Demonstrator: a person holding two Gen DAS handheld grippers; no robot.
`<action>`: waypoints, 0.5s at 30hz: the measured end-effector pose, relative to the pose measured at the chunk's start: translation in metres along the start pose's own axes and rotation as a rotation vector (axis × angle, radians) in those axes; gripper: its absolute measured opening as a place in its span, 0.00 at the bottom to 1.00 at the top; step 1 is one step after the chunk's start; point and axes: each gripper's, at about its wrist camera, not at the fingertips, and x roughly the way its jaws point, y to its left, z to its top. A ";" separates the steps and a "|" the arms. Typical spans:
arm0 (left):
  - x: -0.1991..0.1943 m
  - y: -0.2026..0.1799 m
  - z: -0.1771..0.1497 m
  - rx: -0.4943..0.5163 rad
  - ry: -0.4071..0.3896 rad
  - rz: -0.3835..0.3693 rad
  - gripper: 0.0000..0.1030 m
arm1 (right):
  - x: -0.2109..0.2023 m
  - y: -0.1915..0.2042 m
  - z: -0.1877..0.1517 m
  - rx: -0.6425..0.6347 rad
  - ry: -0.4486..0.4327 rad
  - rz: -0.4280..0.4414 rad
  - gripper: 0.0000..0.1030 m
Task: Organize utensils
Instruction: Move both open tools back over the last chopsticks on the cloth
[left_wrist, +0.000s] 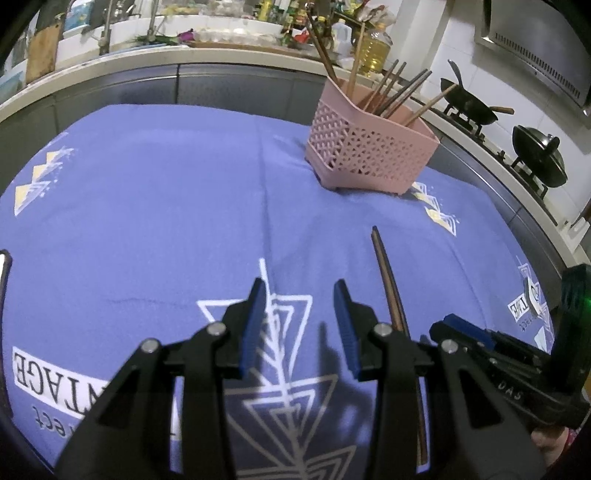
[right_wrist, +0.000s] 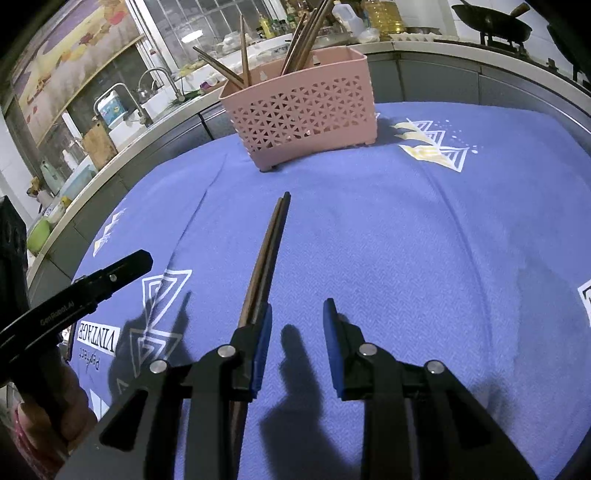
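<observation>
Two grippers, left gripper (left_wrist: 300, 325) and right gripper (right_wrist: 297, 347), angled down over tablecloth (right_wrist: 406, 240), jaws apart, empty, chopsticks (right_wrist: 266, 258) between them.

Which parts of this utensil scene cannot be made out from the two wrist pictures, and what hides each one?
- Near ends of the loose chopsticks: both wrist views, hidden under a gripper's black frame.
- Lower ends of the chopsticks in the pink basket: both views, behind its lattice wall.
- Dividers inside the basket: cannot tell in either view.
- Bottle labels on the counter: left wrist view, too small and blurred.
- Printed word on the blue cloth: left wrist view, cut off by the left gripper.
</observation>
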 end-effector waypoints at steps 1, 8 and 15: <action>0.001 0.000 0.000 0.000 0.002 -0.002 0.35 | 0.000 0.001 0.000 -0.002 0.002 0.000 0.28; 0.003 0.001 0.001 -0.013 0.016 -0.049 0.35 | 0.001 0.014 -0.002 -0.069 0.005 -0.006 0.26; 0.005 -0.006 -0.001 0.002 0.037 -0.076 0.35 | 0.011 0.021 -0.005 -0.105 0.042 -0.009 0.22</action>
